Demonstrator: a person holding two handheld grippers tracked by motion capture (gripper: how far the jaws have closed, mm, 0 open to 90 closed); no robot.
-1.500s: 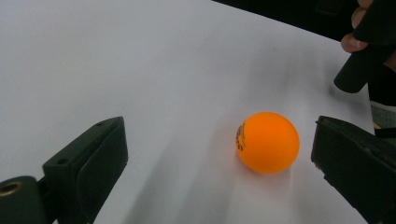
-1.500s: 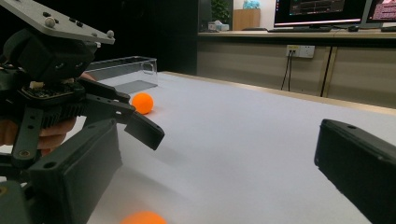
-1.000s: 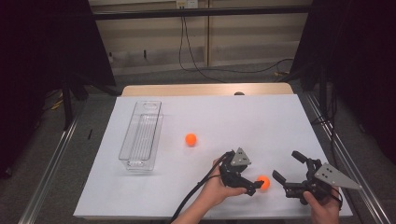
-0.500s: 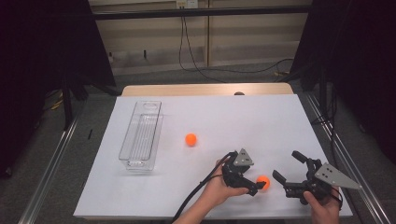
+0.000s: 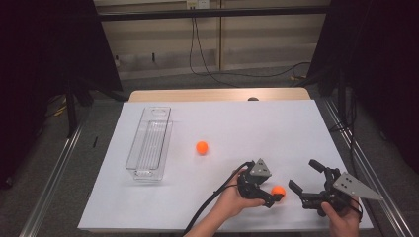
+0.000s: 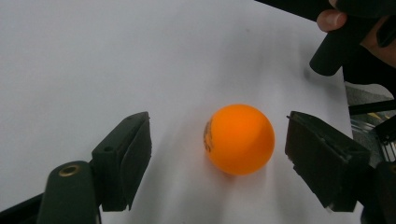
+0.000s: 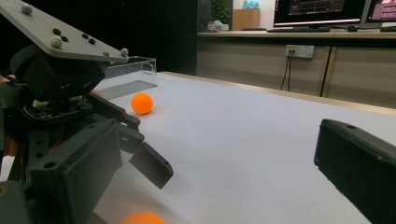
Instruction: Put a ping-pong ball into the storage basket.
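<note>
An orange ball (image 6: 239, 138) lies on the white table sheet (image 5: 257, 123) between the jaws of my left gripper (image 6: 219, 154). The jaws have just been closing, and a gap still shows on both sides of the ball. From above, this ball (image 5: 278, 190) sits at the tips of the left gripper (image 5: 273, 196), near the front edge. My right gripper (image 5: 302, 175) rests just to the right of it, jaws wide apart with nothing between them. A second orange ball (image 5: 201, 147) lies farther back toward the middle, and in the right gripper view that second ball (image 7: 142, 103) sits beyond the left gripper (image 7: 60, 84).
A clear, long plastic container (image 5: 149, 143) stands on the left part of the sheet. The table's wooden far edge (image 5: 217, 94) lies behind it. Metal rails run along both sides, and cables hang on the back wall.
The left gripper's jaws look a little narrower around the near ball. Both hands and both balls stay where they were.
</note>
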